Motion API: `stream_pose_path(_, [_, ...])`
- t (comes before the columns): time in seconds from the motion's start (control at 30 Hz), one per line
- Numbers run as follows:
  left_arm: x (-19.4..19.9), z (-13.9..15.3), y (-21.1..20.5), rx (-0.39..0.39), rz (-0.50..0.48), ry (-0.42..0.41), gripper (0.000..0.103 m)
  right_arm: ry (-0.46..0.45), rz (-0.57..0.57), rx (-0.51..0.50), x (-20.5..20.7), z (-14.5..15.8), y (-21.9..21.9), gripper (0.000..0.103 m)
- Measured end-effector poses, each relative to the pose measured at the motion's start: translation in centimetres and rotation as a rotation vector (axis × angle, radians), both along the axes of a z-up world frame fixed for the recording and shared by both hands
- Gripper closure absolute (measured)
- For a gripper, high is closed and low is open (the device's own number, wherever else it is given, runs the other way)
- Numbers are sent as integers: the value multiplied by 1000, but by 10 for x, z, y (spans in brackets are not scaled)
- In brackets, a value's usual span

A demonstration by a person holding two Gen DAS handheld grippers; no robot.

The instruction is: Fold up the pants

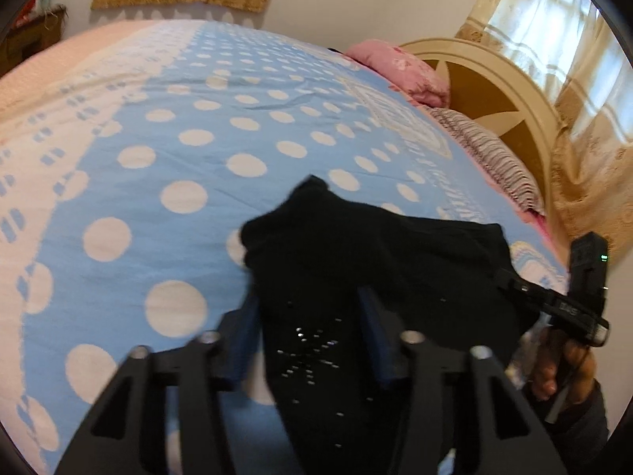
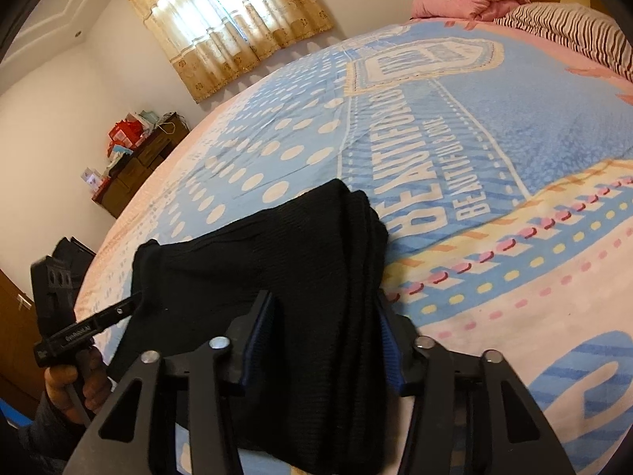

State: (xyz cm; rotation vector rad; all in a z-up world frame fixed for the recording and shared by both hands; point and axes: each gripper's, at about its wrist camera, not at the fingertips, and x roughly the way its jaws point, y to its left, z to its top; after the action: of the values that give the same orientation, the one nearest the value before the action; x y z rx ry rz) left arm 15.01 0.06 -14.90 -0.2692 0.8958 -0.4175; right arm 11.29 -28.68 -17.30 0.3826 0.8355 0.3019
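Bedspread [image 1: 118, 126] lies open beyond black pants [image 2: 277, 245], pinched by both grippers.

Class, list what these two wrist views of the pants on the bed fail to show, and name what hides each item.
- Left wrist view: the near end of the black pants is hidden behind the left tool.
- Right wrist view: the pants' lower edge is cut off by the frame and the right tool.
- Both views: whether the pads pinch the fabric; black cloth covers the contact.

Bedspread [image 1: 158, 126] lies open beyond the pants [image 2: 277, 245]; pillows [image 1: 399, 71] block the headboard end.
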Motion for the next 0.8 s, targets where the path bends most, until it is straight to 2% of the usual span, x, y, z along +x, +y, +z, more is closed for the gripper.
stream_pose_path(0.03, [-1,0,-2,6,-2,-5,60,5,11,16,0,-1,1,66])
stream_pose_path(0.1, [-3,1,-4,13,-12,-13,73,0,12,11,-2,0,4,69])
stream_pose_path(0.2, [-3,3,-4,17,-9,-15,86,-24,12,5,-6,6,8,73])
stream_pose_path(0.47, [-10,12,5,1,-6,-41,90,-86,38,6,-20,33,17,74])
stream_pose_path(0.8, [-20,39,18,55,31,-119,91,-107,114,-17,5,58,45,75])
